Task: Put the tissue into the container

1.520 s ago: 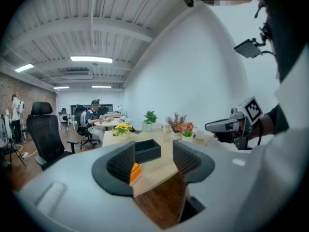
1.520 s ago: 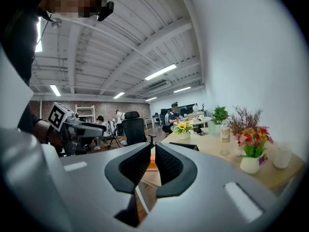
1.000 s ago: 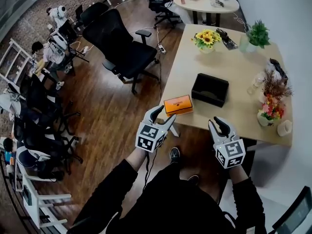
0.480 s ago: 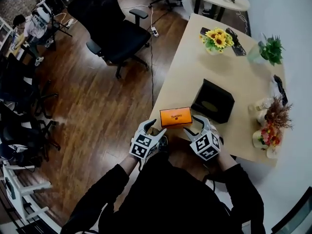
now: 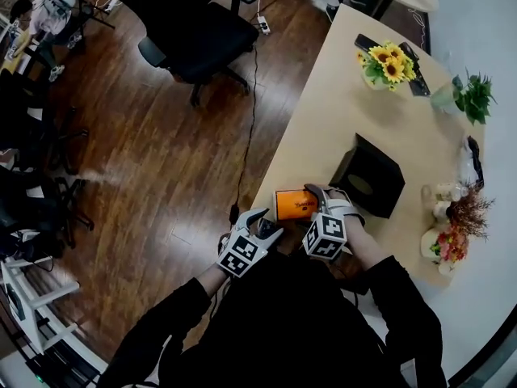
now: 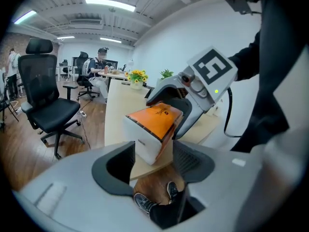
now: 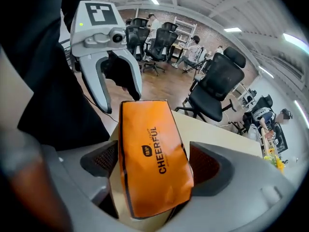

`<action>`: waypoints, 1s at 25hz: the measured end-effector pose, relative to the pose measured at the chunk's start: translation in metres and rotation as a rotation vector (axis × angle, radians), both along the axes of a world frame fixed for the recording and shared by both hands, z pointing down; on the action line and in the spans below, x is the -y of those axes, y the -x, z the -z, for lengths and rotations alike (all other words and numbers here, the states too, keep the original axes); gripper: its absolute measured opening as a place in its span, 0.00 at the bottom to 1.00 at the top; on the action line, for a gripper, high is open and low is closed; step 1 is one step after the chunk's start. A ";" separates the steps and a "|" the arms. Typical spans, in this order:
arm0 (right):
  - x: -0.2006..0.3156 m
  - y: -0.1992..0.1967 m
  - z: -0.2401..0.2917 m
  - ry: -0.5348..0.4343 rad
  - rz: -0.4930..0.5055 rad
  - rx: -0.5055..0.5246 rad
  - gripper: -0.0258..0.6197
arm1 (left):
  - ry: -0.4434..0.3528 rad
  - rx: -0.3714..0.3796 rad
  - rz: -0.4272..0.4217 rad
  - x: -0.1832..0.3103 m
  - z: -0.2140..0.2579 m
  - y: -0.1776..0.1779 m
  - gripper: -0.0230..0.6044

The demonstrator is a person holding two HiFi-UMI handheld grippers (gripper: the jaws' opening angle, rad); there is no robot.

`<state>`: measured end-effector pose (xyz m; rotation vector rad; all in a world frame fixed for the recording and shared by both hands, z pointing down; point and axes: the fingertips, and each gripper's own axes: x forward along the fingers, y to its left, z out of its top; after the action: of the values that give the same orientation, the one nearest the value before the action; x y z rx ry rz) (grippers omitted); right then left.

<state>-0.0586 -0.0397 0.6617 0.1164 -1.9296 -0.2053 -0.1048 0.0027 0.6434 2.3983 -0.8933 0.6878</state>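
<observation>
An orange tissue pack (image 5: 295, 204) lies at the near corner of the light wooden table (image 5: 339, 111). My right gripper (image 5: 323, 199) points down over it, and its jaws have just been opening. They now stand wide on either side of the pack (image 7: 154, 149), with the pads not pressing it. My left gripper (image 5: 262, 225) hangs open just off the table's corner, with the pack (image 6: 154, 124) ahead of its jaws and nothing between them. The black container (image 5: 371, 176), open at the top, stands just beyond the pack.
Sunflowers (image 5: 384, 63) and a green plant (image 5: 472, 95) stand at the table's far end, with dried flowers (image 5: 448, 241) along its right edge. A black office chair (image 5: 198, 23) stands on the wooden floor to the left. People sit further back in the room.
My right gripper came down and leftwards over the tissue pack and its jaws opened round it. The left gripper sank below the table's corner.
</observation>
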 end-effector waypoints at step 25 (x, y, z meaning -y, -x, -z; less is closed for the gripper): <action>0.052 -0.069 0.135 -0.049 -0.383 0.355 0.64 | -0.209 -0.080 0.084 0.056 0.127 -0.017 0.40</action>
<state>0.0104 -0.0915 0.5269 0.5821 -2.2084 0.0285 -0.0878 -0.0529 0.5167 2.5334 -1.0716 0.4833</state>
